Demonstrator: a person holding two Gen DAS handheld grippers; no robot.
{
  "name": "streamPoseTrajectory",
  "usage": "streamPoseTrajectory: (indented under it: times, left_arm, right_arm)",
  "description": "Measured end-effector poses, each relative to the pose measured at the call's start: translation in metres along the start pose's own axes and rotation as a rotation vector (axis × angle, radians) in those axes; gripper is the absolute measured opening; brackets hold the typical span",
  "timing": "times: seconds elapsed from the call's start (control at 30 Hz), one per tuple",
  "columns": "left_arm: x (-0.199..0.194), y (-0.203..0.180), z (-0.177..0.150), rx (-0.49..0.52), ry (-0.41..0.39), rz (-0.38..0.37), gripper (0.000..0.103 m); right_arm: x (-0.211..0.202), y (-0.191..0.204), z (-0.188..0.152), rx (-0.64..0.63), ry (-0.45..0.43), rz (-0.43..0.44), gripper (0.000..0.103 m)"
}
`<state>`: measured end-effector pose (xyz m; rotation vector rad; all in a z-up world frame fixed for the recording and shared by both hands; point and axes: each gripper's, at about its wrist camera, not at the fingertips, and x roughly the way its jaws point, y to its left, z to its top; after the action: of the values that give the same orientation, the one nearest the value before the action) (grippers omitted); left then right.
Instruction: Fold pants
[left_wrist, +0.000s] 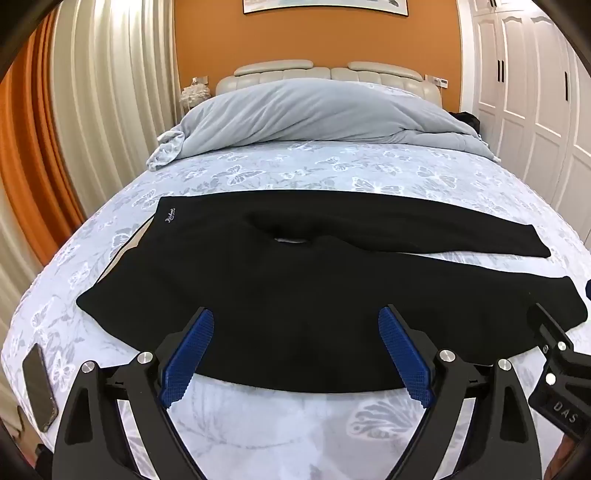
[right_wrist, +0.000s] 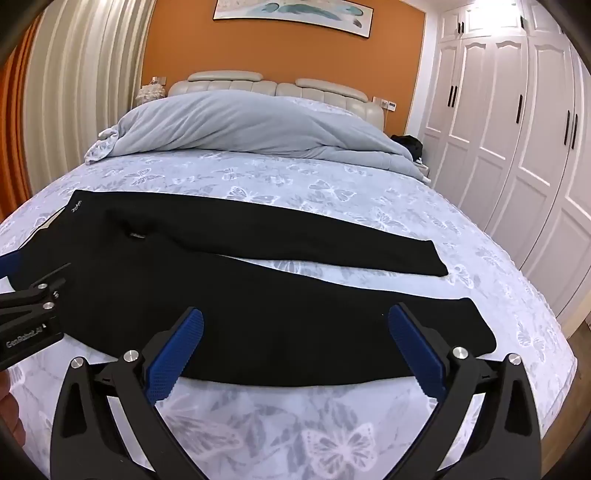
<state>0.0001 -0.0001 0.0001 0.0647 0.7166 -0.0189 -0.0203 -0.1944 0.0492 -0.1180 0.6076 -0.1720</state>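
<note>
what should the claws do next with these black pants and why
Probably lower both open claws onto the near edge of the pants and pinch it, left claw near the waist end, right claw near the cuff end. The pants lie flat and unfolded on the bed, legs apart, and neither claw holds fabric, so gripping the near leg to fold it over the far one seems next.

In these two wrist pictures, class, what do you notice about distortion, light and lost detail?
Left wrist view: fisheye bends the bed edge and curtains; black pants show almost no fold detail. Right wrist view: wardrobe doors bow and look overexposed; corners are vignetted black in both.
</note>
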Motion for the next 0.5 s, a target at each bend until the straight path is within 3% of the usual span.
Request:
streamPoseTrajectory:
  times: [0.5]
  left_arm:
    - [-0.007,-0.003,-0.007,0.015,-0.04,0.008,0.089]
  right_arm:
    - [-0.003,-0.013,-0.009,0.105,0.005,0.038,0.098]
